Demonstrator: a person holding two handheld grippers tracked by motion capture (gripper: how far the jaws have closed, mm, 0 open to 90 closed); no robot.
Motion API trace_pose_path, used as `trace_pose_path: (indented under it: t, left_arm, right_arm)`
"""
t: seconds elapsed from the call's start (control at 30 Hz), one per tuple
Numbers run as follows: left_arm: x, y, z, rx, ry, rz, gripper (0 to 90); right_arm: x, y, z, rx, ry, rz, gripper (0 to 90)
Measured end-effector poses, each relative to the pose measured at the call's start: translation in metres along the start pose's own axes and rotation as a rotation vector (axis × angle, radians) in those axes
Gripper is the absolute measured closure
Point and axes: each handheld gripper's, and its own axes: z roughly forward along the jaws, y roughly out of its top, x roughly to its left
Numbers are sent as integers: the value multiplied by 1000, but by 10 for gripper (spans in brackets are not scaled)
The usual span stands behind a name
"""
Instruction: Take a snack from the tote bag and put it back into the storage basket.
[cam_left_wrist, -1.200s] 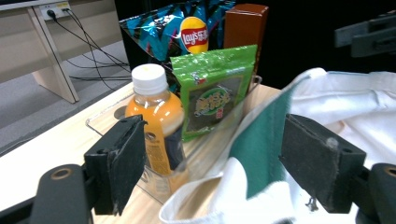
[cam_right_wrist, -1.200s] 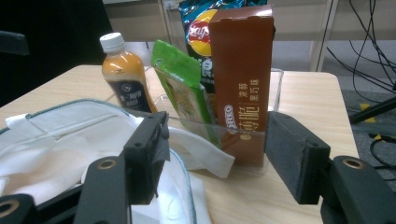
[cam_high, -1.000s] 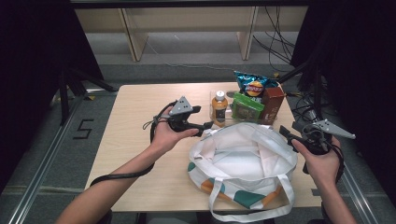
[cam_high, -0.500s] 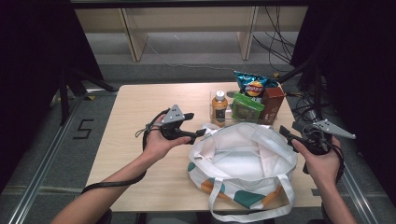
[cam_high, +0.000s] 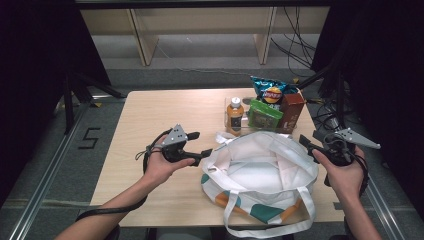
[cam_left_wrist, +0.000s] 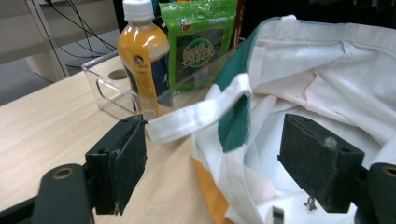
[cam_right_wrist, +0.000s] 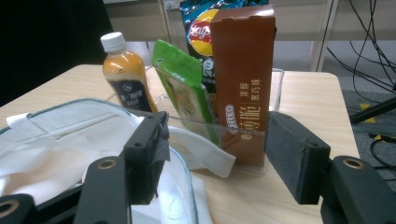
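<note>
a white tote bag (cam_high: 260, 175) with green and orange patches; orange-filled bottle (cam_high: 235, 116), white cap; green packet (cam_high: 265, 115); brown box (cam_high: 292, 110).

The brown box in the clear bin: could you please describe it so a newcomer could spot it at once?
Behind the white tote bag sits a clear bin of snacks. The brown box stands upright at the bin's right end in the high view, taller than the green packet and bottle.
</note>
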Motion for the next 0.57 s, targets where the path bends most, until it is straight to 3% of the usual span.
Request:
trace_pose_path:
  t: [0.07, 0.17, 0.2, 0.23, 0.27, 0.3, 0.33, 0.47, 0.5, 0.57]
  left_arm:
    - [0, -4, -2, -14, -4, -8, 222]
    - [1, -9, -5, -18, 10, -19, 221]
    - [1, -9, -6, -18, 13, -23, 222]
    - [0, -10, -6, -25, 11, -28, 222]
    - [1, -10, -8, -22, 16, -22, 222]
    - [1, -10, -8, -22, 18, -20, 222]
    - [2, -11, -8, -23, 20, -16, 222]
    - [4, -15, -9, -15, 25, -37, 225]
    - [4, -15, -10, -15, 27, -37, 227]
    - [4, -14, -10, -25, 28, -41, 242]
  right_arm:
    - [-2, 1, 0, 2, -2, -31, 408]
    - [-1, 0, 0, 8, 4, -19, 408]
    - [2, 0, -1, 19, -6, 14, 407]
    - [2, -1, 1, 1, -7, 16, 407]
    - [-1, -1, 1, 7, 1, -27, 407]
    - [-2, -1, 1, 10, 4, -33, 408]
    - [-1, -1, 1, 15, 9, -9, 407]
    - [-2, -1, 2, 14, 14, -23, 406]
    - [0, -1, 1, 19, 6, 8, 405]
    - [0, -1, 1, 12, 5, 2, 404]
